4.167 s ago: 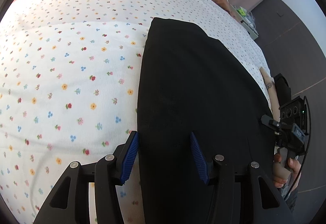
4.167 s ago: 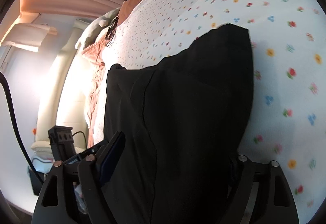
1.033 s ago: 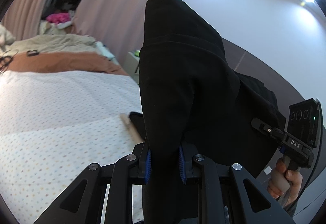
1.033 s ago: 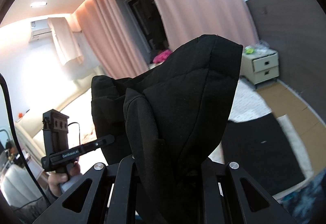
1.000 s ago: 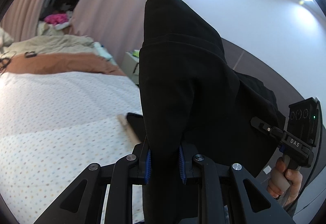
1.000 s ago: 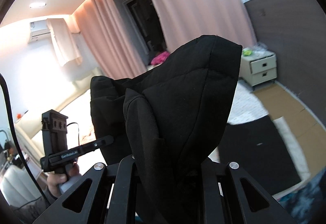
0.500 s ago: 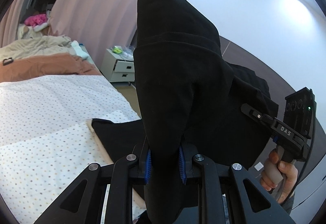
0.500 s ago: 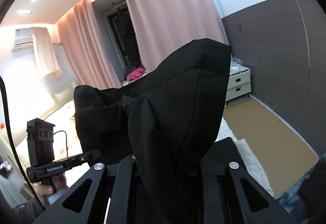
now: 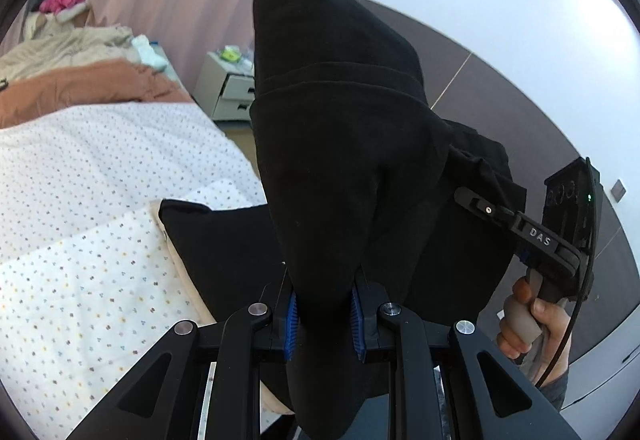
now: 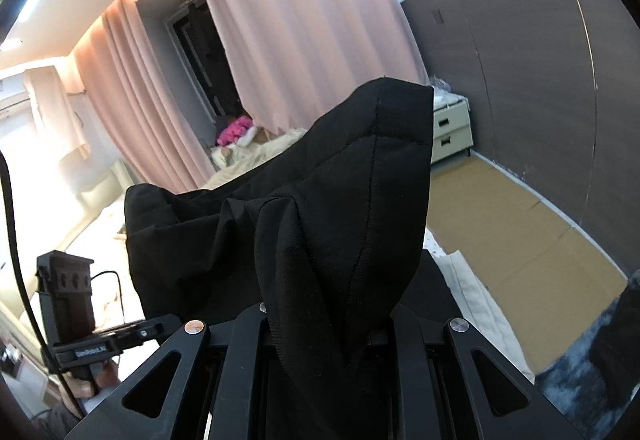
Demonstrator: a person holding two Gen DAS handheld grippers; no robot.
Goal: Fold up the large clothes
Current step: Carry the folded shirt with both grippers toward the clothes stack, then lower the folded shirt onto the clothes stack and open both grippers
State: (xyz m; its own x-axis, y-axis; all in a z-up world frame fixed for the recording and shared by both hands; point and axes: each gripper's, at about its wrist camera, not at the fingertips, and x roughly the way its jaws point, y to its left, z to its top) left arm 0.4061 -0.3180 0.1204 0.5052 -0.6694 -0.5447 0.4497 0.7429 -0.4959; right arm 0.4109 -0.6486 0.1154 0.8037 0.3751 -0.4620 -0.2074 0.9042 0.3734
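Note:
A large black garment [image 9: 344,144] is lifted off the bed, stretched between both grippers. My left gripper [image 9: 323,314] is shut on one bunched corner, blue pads [image 9: 292,316] pressing the cloth from both sides. In the right wrist view my right gripper [image 10: 326,324] is shut on the other corner of the black garment [image 10: 344,208]; the cloth hides its pads. The garment's lower part [image 9: 224,236] still lies over the bed's edge. The right gripper's handle [image 9: 560,240] shows at the right of the left wrist view, held by a hand [image 9: 536,320].
The bed with a flowered white sheet [image 9: 100,200] stretches to the left, a brown blanket [image 9: 80,88] at its far end. A white nightstand [image 9: 228,88] stands by pink curtains [image 10: 312,40]. Cardboard covers the floor [image 10: 500,220] along a dark wall panel [image 10: 520,60].
Both grippers moved sideways and slightly lower with the garment held up. More of the bed's edge, the garment's lower part and the floor came into view. Both grips are unchanged.

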